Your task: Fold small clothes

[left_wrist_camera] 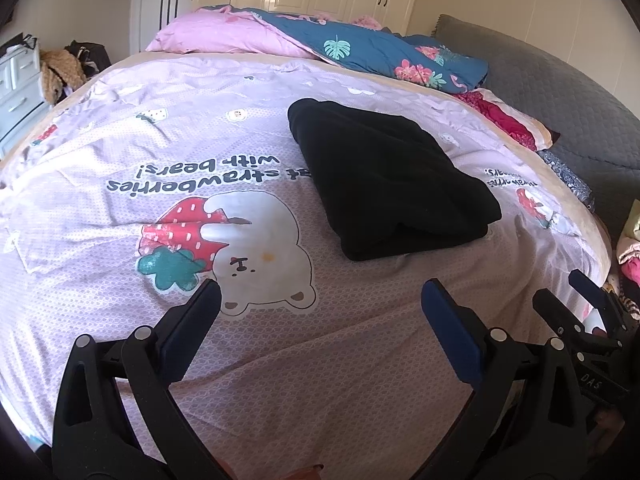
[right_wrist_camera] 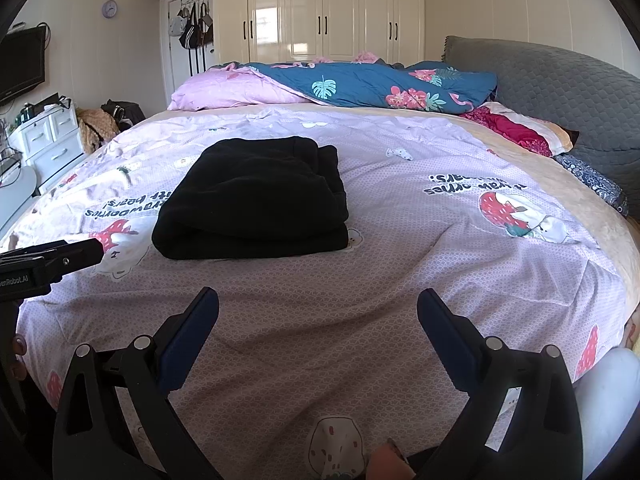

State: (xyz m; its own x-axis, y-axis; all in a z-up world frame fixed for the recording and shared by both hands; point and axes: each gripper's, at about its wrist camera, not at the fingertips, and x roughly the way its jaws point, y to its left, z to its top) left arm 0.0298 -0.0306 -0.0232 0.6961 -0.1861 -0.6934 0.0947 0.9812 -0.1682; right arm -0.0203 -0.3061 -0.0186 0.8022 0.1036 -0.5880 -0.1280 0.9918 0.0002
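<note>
A black garment (left_wrist_camera: 384,176) lies folded into a thick rectangle on the lilac bear-print bedspread (left_wrist_camera: 280,360). It also shows in the right wrist view (right_wrist_camera: 252,200), left of centre. My left gripper (left_wrist_camera: 320,292) is open and empty, held over the bedspread short of the garment's near edge. My right gripper (right_wrist_camera: 318,300) is open and empty, also short of the garment. The right gripper shows at the right edge of the left wrist view (left_wrist_camera: 568,292), and the left gripper at the left edge of the right wrist view (right_wrist_camera: 80,252).
A pink and blue floral duvet (right_wrist_camera: 340,84) is heaped at the far side of the bed. A grey headboard (right_wrist_camera: 560,92) and pillows (right_wrist_camera: 520,128) are at the right. White drawers (right_wrist_camera: 48,140) stand at the left, wardrobes (right_wrist_camera: 320,12) behind.
</note>
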